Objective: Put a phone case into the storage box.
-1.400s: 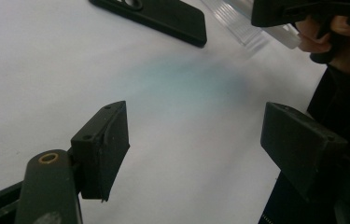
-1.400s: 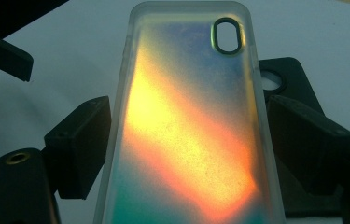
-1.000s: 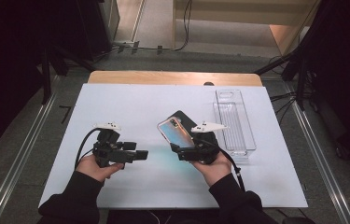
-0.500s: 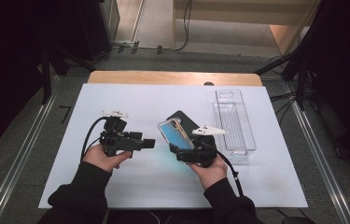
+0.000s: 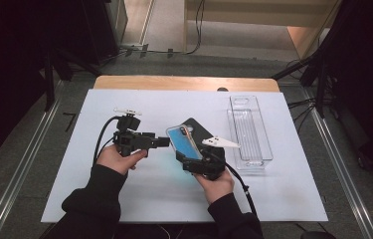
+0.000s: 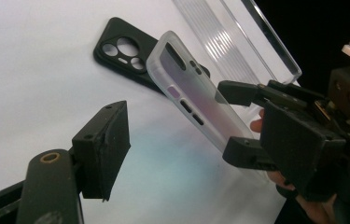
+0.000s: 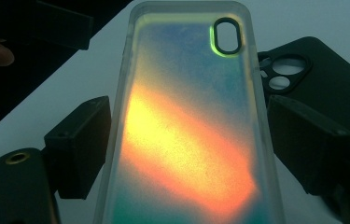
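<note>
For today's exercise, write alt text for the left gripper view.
The right gripper holds a translucent phone case by its edges, tilted above a white table. Behind it lie a black phone case and a clear tray.

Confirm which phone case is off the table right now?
The translucent iridescent case, clamped in the right gripper. The black case lies flat on the white table.

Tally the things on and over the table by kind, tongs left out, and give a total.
Phone cases: 2 (iridescent case, black case)
Clear plastic trays: 1 (tray)
Total: 3
</note>
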{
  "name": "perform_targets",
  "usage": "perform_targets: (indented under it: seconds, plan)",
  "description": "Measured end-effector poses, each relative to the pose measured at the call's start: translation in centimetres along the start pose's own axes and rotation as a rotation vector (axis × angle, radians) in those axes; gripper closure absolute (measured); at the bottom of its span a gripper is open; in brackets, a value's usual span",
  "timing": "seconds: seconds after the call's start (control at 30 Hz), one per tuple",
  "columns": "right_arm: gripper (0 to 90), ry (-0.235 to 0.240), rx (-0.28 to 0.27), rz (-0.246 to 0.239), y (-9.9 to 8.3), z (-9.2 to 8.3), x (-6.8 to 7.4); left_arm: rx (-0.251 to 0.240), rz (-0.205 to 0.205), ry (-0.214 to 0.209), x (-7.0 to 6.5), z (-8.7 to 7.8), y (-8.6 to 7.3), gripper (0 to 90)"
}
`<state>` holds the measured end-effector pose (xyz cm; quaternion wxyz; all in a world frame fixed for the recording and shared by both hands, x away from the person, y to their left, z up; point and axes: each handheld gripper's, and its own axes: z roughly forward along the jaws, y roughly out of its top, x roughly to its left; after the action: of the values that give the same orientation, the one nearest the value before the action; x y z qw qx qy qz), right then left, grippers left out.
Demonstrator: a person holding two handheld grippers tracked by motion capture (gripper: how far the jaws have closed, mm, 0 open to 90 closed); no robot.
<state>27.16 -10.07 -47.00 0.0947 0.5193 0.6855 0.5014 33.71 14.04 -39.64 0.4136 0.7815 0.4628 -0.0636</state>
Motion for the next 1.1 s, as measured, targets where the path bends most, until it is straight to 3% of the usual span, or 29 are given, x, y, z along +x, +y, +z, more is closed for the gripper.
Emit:
perform_targets:
  seconds: [0.37, 0.87, 1.1]
  plan:
    - [15.0, -0.003, -0.058, 0.044, -0.2, 0.7, 0.6, -0.016, -0.06, 0.018, 0.6, 1.5, 0.7, 26.3]
    - [14.9, 0.008, -0.094, 0.071, -0.7, 1.2, 1.4, -0.027, -0.096, 0.029, 0.5, 2.8, 1.0, 31.7]
    - [14.9, 0.023, -0.114, 0.072, -0.7, 1.3, 1.4, -0.026, -0.125, 0.015, 0.2, 3.4, 1.1, 42.1]
